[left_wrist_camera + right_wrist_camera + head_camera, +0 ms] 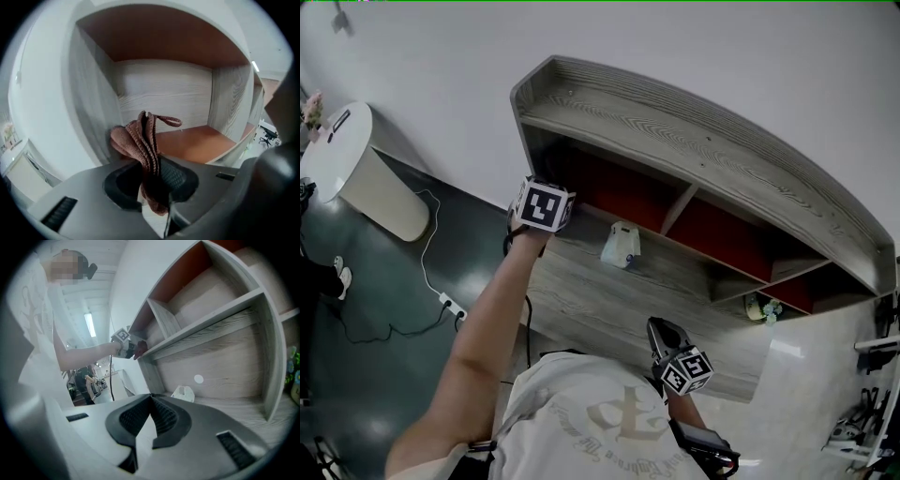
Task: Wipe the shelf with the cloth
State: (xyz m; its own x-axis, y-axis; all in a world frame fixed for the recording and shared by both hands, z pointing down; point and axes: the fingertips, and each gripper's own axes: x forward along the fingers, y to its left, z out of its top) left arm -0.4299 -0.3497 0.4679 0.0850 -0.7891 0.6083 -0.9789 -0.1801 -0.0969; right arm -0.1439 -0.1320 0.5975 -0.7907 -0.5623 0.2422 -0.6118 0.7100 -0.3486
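The left gripper (157,171) has its jaws clamped on the brown cloth (143,140). The cloth sticks out bunched up in front, right at the left-hand corner of the shelf's (675,131) top left compartment, by the grey side wall. Can't tell if it's actually pressing on the wood. The right gripper (151,404) hangs low near the person's chest, jaws pressed together with nothing in them.

My take for the wipe: flatten that bunch onto the orange-brown board (197,140) rather than dragging just the tip. Begin deep in the corner and sweep towards the divider (229,108) in overlapping passes. Keep the grip firm too, since a loosely folded cloth like this could slip out if it catches on an edge.
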